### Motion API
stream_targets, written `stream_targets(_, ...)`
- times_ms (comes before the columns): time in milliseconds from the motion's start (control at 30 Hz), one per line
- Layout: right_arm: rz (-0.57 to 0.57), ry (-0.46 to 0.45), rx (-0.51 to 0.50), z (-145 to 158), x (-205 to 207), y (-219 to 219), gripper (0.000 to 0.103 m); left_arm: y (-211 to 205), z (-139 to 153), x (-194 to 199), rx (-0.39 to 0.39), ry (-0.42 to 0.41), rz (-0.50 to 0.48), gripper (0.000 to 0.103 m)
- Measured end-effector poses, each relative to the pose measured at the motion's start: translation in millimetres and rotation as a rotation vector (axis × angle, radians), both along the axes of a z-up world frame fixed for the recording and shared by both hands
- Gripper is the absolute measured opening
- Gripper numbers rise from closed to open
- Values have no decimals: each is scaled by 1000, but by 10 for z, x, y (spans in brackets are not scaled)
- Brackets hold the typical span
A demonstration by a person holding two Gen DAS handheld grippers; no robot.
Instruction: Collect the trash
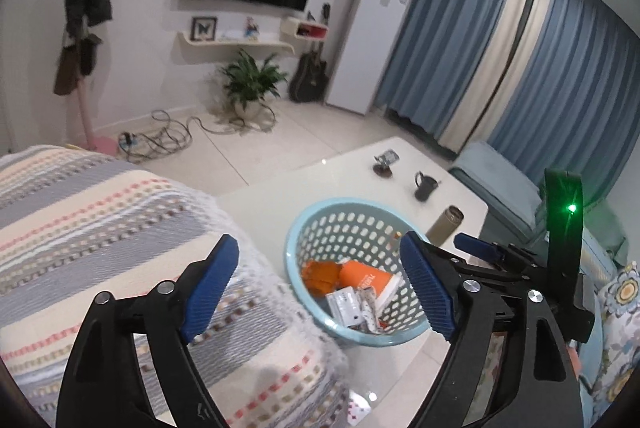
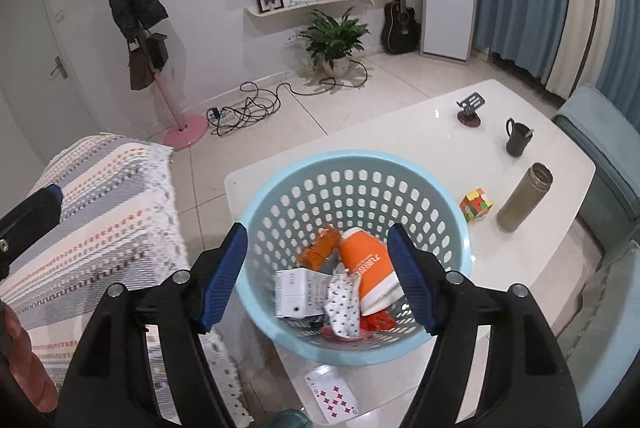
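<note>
A light blue perforated basket (image 2: 360, 163) stands on the white table (image 2: 400, 131); it also shows in the left wrist view (image 1: 320, 220). Inside lie an orange paper cup (image 2: 364, 256), an orange wrapper (image 2: 320, 246), a white carton (image 2: 294, 292) and a spotted wrapper (image 2: 342, 304). My right gripper (image 2: 318, 278) is open and empty, above the basket. My left gripper (image 1: 320, 292) is open and empty, over the basket's left side and the sofa arm. The right gripper's fingers (image 1: 476, 246) show at the right of the left wrist view.
On the table stand a Rubik's cube (image 2: 476, 205), a grey flask (image 2: 524, 197), a black mug (image 2: 518, 137) and a phone stand (image 2: 470, 109). A playing card (image 2: 332, 398) lies near the front edge. A striped blanket covers the sofa arm (image 2: 104, 211) at left.
</note>
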State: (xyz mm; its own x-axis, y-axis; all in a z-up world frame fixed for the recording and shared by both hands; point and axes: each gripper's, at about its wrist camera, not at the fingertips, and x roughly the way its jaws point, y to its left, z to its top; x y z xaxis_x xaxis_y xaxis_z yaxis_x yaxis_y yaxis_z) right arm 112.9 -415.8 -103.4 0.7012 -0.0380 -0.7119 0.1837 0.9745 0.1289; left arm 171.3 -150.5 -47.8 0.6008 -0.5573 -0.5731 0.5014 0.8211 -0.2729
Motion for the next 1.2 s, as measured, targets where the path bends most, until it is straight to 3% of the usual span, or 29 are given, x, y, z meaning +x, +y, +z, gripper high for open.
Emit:
stream_targets(200, -12, -68, -41, 161, -194, 260, 74, 265, 54, -213, 32, -82, 77, 88)
stream_targets(600, -155, -199, -100, 161, -628, 501, 79, 561, -233, -421, 105, -214, 216, 93)
stream_targets(733, -193, -219, -111, 145, -737, 510, 79, 462, -291, -524, 232, -333, 265, 93)
stream_targets(867, -219, -229, -134, 77, -829, 546, 81, 452, -315, -548, 218, -300, 212, 94)
stream_targets(1200, -248, -222, -177, -165, -882, 654, 81, 637, -398, -446, 163, -220, 228, 94)
